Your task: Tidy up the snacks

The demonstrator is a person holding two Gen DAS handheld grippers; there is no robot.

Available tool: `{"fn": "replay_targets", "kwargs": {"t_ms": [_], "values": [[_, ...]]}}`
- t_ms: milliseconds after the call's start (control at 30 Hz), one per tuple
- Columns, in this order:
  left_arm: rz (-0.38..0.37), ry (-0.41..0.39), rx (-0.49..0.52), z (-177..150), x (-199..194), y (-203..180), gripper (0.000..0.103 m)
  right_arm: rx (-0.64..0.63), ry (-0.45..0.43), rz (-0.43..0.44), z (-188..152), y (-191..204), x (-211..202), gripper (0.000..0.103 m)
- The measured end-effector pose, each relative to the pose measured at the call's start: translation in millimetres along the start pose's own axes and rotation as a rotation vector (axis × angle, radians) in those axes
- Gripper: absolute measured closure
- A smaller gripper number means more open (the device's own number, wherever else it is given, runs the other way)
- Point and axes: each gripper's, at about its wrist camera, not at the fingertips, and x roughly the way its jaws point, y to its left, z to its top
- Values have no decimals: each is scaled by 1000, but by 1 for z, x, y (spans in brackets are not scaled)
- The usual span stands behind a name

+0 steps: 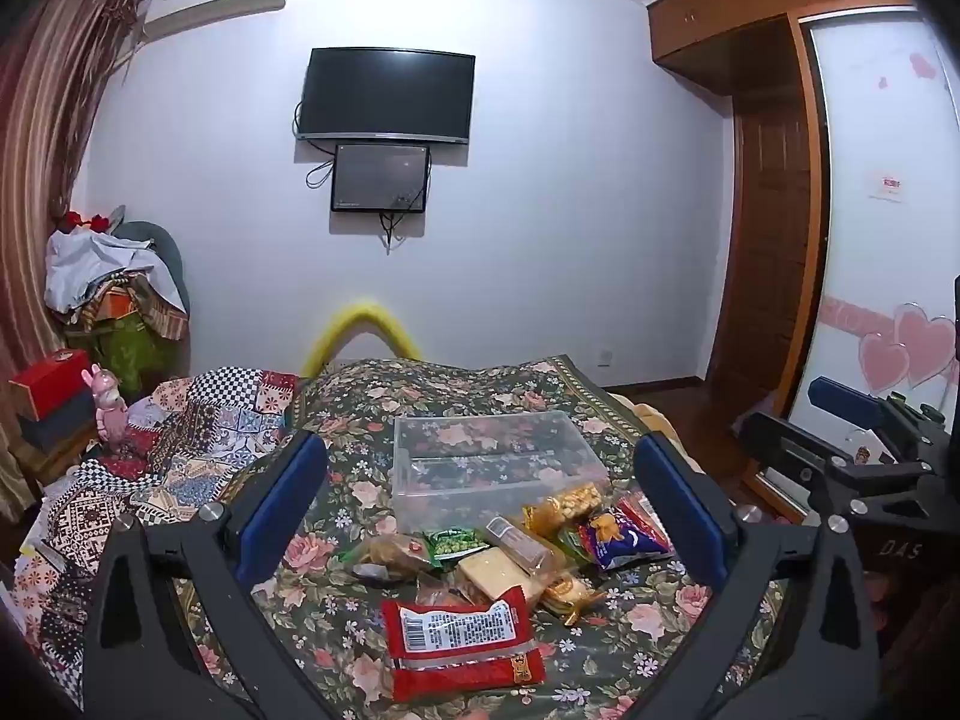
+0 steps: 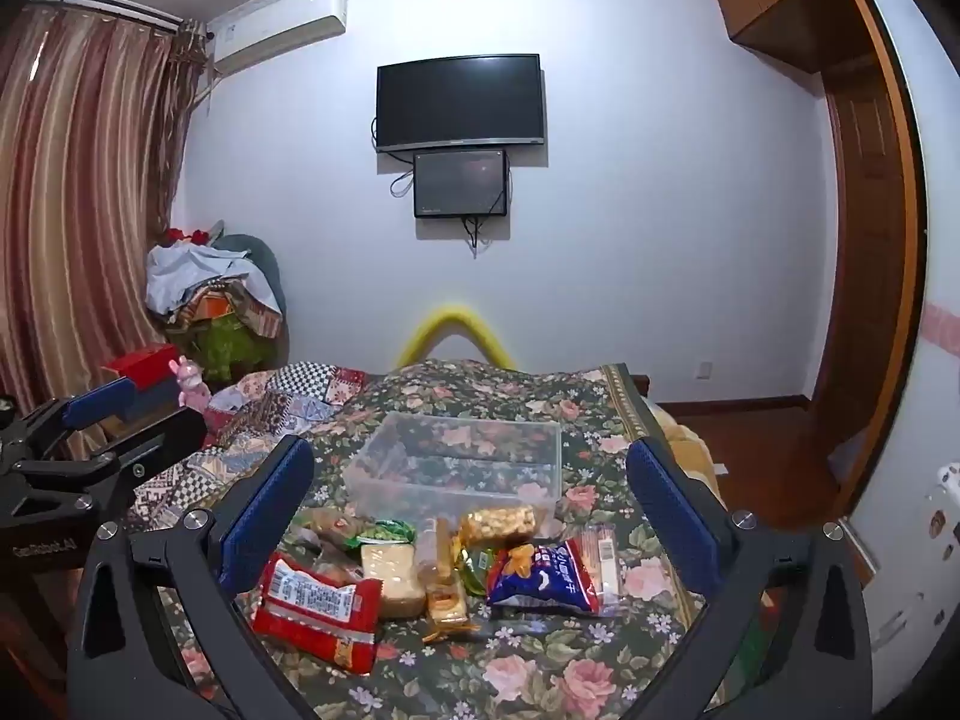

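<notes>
Both my left gripper (image 1: pixel 480 498) and right gripper (image 2: pixel 468 504) hang spread wide and empty above the snack pile on the floral bedspread (image 2: pixel 540 672). Just behind sits the clear plastic bin (image 2: pixel 456 462), empty. The red packet (image 1: pixel 459 642) looks light and crinkly; I'd pinch its edge. Open room all around.

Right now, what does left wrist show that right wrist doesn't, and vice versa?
Only left wrist: the wardrobe door with pink hearts and the right gripper at its right edge.

Only right wrist: a much wider stretch of the striped curtain, the left gripper at its left edge, and a white item with stickers low on the right.

Both: the clear bin on the floral bedspread, the snack pile in front of it with the red packet nearest, and the wall TV. Both grippers are open, holding nothing.
</notes>
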Motion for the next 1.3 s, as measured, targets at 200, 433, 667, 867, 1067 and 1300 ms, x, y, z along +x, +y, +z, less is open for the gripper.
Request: {"fn": "replay_targets", "kwargs": {"t_ms": [200, 433, 667, 867, 1067, 1300], "values": [[1, 10, 0, 0, 0, 0, 0, -2, 1, -4, -1, 0, 0, 0], [-3, 10, -12, -3, 3, -1, 0, 4, -6, -1, 3, 1, -2, 0], [-6, 19, -14, -3, 2, 2, 0, 6, -6, 2, 5, 2, -6, 0], [-3, 15, -7, -2, 1, -1, 0, 13, -12, 1, 4, 0, -4, 0], [-14, 19, -8, -1, -1, -2, 0, 26, -19, 5, 4, -1, -6, 0], [-14, 19, -2, 0, -2, -2, 0, 27, -22, 4, 5, -1, -8, 0]]}}
